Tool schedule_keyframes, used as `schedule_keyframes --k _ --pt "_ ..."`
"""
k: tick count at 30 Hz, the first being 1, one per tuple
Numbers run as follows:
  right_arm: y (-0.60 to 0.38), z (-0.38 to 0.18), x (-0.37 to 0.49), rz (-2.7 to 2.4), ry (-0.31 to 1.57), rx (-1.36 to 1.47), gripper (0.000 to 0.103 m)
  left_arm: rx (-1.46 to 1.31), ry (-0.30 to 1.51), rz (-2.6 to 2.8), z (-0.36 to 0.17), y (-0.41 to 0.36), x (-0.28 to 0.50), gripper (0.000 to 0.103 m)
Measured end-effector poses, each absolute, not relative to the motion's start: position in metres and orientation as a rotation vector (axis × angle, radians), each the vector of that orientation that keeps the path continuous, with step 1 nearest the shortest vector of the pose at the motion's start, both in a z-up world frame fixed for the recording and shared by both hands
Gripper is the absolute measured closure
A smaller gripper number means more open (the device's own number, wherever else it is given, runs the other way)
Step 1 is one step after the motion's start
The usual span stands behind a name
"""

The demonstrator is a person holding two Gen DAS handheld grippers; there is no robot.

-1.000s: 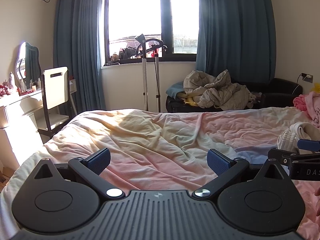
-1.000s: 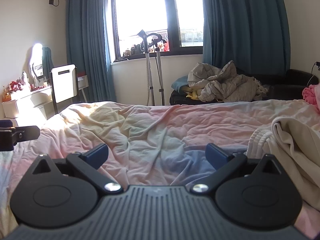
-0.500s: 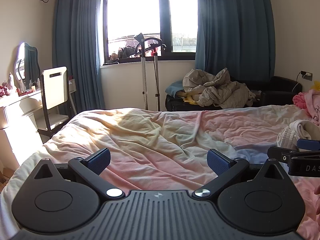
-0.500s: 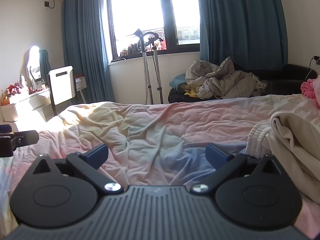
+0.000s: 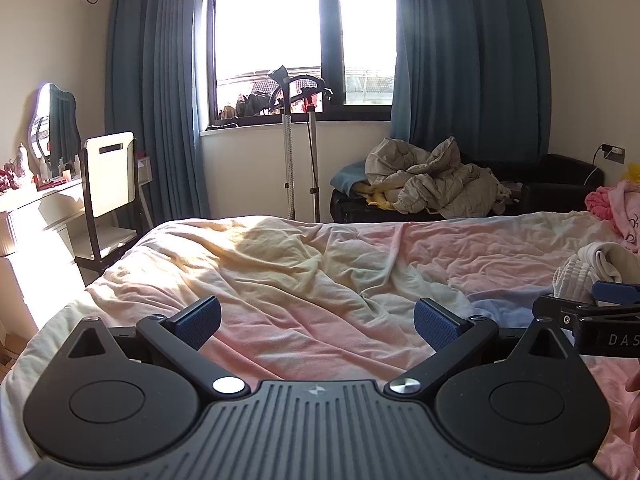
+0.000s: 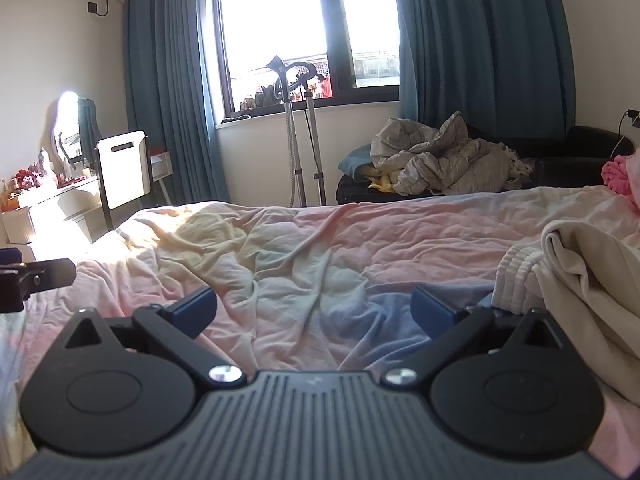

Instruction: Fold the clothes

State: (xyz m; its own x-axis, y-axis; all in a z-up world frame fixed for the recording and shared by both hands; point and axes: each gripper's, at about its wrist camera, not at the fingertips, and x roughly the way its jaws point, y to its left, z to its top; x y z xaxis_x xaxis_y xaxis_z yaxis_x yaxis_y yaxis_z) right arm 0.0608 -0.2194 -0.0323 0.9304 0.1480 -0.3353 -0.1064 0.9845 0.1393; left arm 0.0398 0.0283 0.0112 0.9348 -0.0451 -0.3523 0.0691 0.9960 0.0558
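Note:
A cream garment with a ribbed cuff [image 6: 576, 280] lies crumpled on the right side of the bed; it also shows at the right edge of the left wrist view [image 5: 588, 264]. My left gripper [image 5: 318, 322] is open and empty over the pink and yellow bedsheet [image 5: 304, 276]. My right gripper [image 6: 314, 310] is open and empty above the sheet [image 6: 304, 264], its right finger just left of the ribbed cuff. The right gripper's finger shows at the right edge of the left wrist view [image 5: 592, 312].
A pink cloth [image 5: 616, 208] lies at the bed's far right. Beyond the bed stand a garment steamer [image 5: 298, 152], a dark sofa piled with a grey quilt [image 5: 432, 184], and a chair [image 5: 108, 184] at a dressing table [image 5: 28, 208] on the left.
Both grippers stay open; the views shift only slightly, the right wrist view tilting a little so the room sits lower and closer.

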Motion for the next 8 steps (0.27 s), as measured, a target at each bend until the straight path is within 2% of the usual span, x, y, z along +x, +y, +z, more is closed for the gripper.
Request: schedule_keyframes --k 8 --pt "-0.2236 -0.0338 0.0570 0.132 0.352 0.122 0.000 0.061 0.360 -0.066 0.0112 0.0300 0.0407 0.000"
